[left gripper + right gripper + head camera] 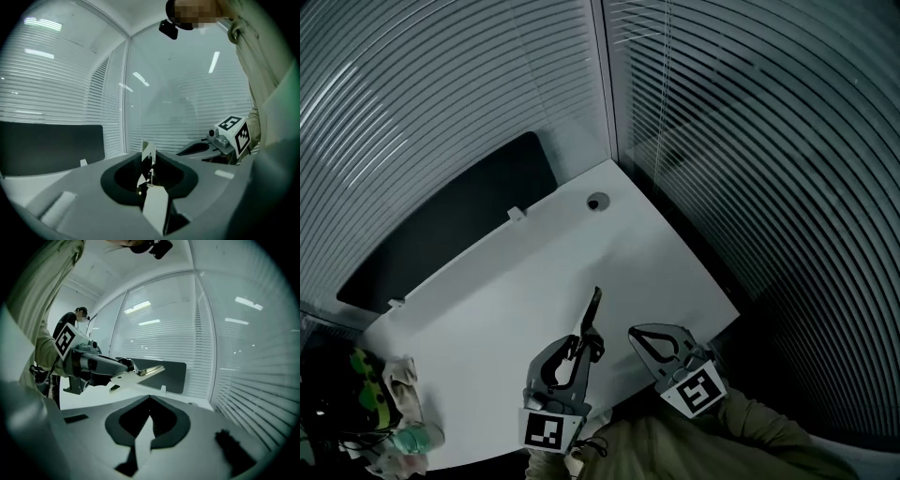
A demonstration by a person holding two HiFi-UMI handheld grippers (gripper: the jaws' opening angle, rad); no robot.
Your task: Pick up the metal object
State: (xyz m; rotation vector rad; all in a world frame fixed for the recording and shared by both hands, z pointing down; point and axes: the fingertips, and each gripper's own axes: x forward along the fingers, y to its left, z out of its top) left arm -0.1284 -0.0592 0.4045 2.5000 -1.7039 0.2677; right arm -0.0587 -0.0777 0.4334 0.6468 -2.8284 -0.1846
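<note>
Head view: holds metal object (592,309) clamped in left hand-held gripper (584,345), above white table (506,291); shows right hand-held gripper (637,335) closed, empty. Lower-left clutter (389,408) too dark to identify.
Left gripper view: hides object's lower part between jaws.
Right gripper view: shows blinds (164,333) on both walls, dark panel (176,376) behind table.

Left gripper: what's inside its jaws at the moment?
The left gripper is shut on a thin metal object that sticks out past the tips. The part between the pads is covered, so its full length cannot be seen.
</note>
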